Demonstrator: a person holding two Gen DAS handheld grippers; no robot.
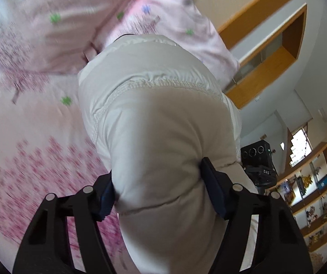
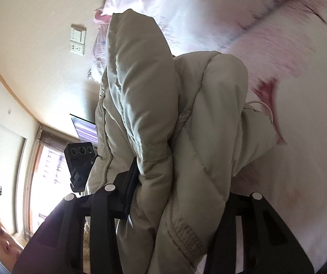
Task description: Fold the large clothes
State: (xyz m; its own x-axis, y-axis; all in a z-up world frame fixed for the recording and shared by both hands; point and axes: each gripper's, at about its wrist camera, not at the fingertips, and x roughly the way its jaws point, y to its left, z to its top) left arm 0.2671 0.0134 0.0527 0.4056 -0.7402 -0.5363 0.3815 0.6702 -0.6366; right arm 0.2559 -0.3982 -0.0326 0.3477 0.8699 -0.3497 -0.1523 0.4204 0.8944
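The left hand-held gripper (image 1: 157, 191) is squeezing a thick, puffy fold of the pale padded coat (image 1: 154, 114) between its two dark fingers, and the right hand-held gripper (image 2: 177, 196) is pinching another bunched-up part of the same coat, with cloth bulging out past its fingers. The coat is hanging from both grips and reaching out over the bed (image 1: 33, 123), which is wearing a pink flowered sheet, with a pink pillow (image 1: 168, 16) lying at the far end. A small black camera box (image 1: 255, 154) is standing just beside the bed's edge, and wooden shelves (image 1: 316, 194) are sitting against the wall behind it.
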